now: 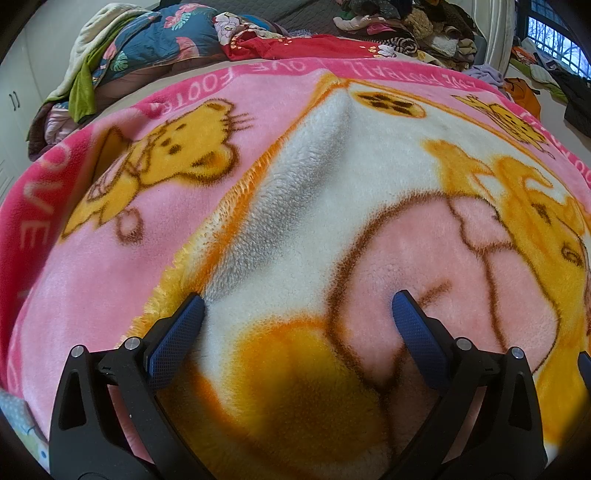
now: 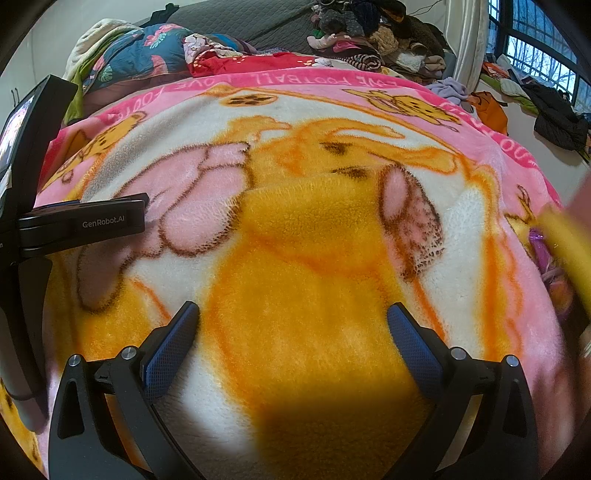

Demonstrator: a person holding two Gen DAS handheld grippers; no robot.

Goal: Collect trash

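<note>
My left gripper [image 1: 297, 310] is open and empty, close above a fluffy pink, white and orange cartoon blanket [image 1: 295, 206]. My right gripper [image 2: 291, 321] is open and empty above the same blanket [image 2: 295, 229]. A purple shiny wrapper [image 2: 541, 251] lies on the blanket at the far right of the right wrist view, partly hidden behind a blurred yellow object [image 2: 569, 243]. The body of the left gripper [image 2: 81, 221] shows at the left edge of the right wrist view. No trash shows in the left wrist view.
A floral quilt [image 1: 155, 40] and a red cloth [image 1: 295, 46] lie bunched at the far end of the bed. A heap of clothes [image 1: 406, 29] sits at the back right. Clothes lie on the floor [image 2: 554, 114] by a window [image 2: 535, 44].
</note>
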